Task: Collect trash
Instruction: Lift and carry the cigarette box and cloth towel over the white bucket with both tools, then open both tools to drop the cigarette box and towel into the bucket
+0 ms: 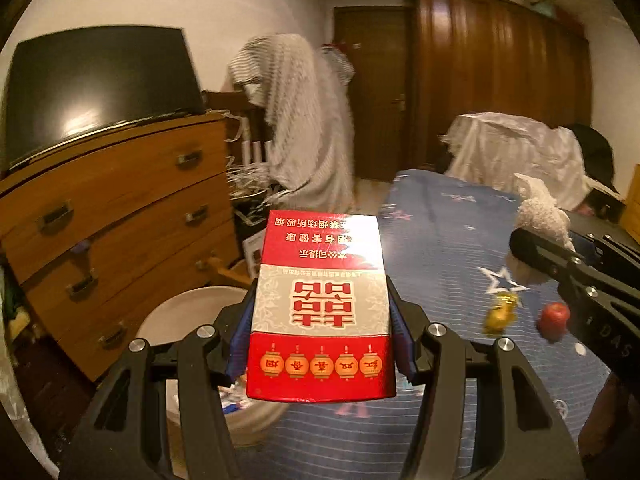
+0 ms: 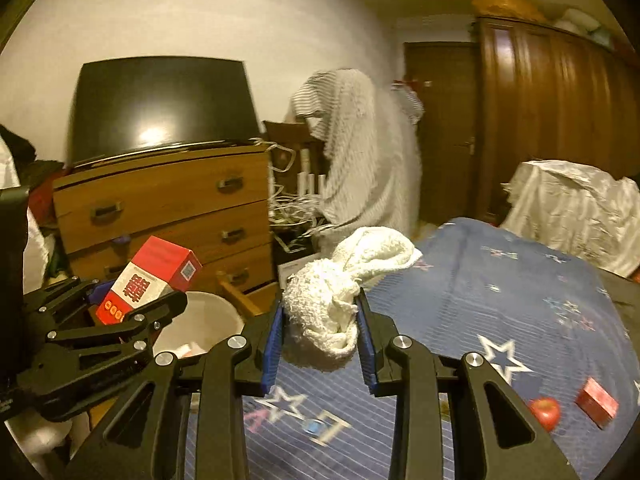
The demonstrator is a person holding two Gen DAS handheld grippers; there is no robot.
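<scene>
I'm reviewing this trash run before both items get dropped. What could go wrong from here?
1. The red box in the left tongs sits only partly over the white bin; released now, it may hit the rim or land on the bed.
2. The white cloth in the right tongs hangs over the bed, not the bin.
3. The two tongs are close and could collide at the bin.

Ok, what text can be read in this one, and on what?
"本公司提示": red box in the left claw, upside down.
"囍": its grey band.
"红双喜香烟": its lanterns, one character each.
"DAS": side of the right claw, which holds the white towel.
Unreadable: the box's glare-cut warning lines, small print, QR code.
</scene>
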